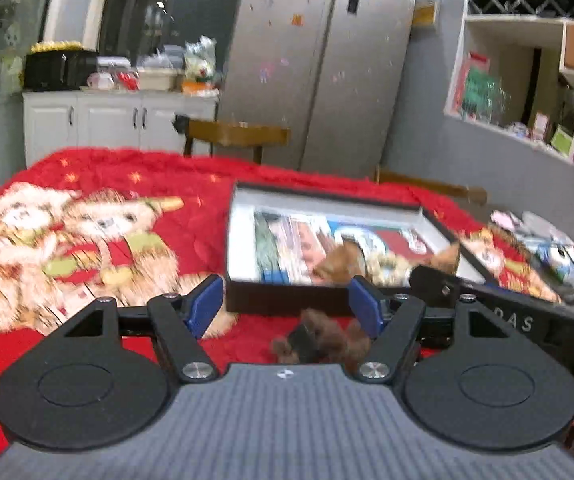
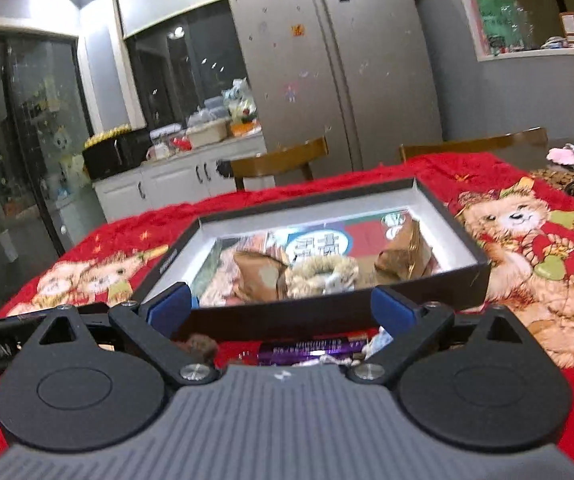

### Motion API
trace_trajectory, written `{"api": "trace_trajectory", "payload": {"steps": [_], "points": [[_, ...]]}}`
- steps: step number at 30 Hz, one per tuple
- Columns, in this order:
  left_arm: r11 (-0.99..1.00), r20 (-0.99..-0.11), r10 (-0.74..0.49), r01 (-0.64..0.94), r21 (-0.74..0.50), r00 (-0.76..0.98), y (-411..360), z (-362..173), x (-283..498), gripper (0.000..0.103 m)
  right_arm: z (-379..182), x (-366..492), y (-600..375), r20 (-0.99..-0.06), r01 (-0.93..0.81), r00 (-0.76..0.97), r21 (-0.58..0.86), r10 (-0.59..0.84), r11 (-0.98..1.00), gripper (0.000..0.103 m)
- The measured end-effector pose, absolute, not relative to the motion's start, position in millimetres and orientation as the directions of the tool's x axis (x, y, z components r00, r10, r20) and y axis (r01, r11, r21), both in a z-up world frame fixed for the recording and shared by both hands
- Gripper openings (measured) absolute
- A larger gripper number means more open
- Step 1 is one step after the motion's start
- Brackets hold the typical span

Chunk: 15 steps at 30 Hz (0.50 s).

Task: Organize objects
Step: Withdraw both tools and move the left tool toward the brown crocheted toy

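A black box (image 1: 327, 197) with white inner walls lies open on the red bear-print cloth (image 1: 135, 184). It holds printed packets, two brown wrapped pieces (image 2: 261, 276) and a beige fuzzy ring (image 2: 323, 272). My left gripper (image 1: 285, 304) is open just before the box's front wall. A dark brown fuzzy thing (image 1: 319, 340) lies on the cloth under its jaws, untouched. My right gripper (image 2: 281, 306) is open wide at the same front wall (image 2: 287, 320). Below it lie a purple packet (image 2: 307, 350) and the brown fuzzy thing (image 2: 201, 346). Each gripper's body shows at the edge of the other's view.
Wooden chairs (image 2: 283, 158) stand at the table's far side, with a steel fridge (image 2: 327, 60) and a white cabinet (image 1: 119, 116) behind. Small clutter and a black cable (image 1: 547, 240) lie right of the box. A woven mat (image 2: 567, 188) sits at the far right.
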<state>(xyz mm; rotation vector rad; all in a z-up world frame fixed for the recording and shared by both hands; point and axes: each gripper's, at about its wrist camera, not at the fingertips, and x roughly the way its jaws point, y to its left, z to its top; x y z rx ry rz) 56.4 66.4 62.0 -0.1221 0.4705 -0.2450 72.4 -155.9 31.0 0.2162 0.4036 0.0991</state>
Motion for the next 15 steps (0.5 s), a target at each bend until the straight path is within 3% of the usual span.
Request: {"api": "trace_trajectory", "payload": {"steps": [6, 15], "points": [[0.967, -0.456, -0.253, 0.229, -0.106, 0.853, 55, 50, 69, 0.074, 18, 74, -157, -0.43, -0.054, 0.89, 0.224, 0.149, 0.973, 0.099], [0.962, -0.549, -0.271, 0.241, -0.129, 0.79, 48, 33, 90, 0.074, 8, 85, -168, -0.492, -0.025, 0.855, 0.274, 0.163, 0.961, 0.098]]}}
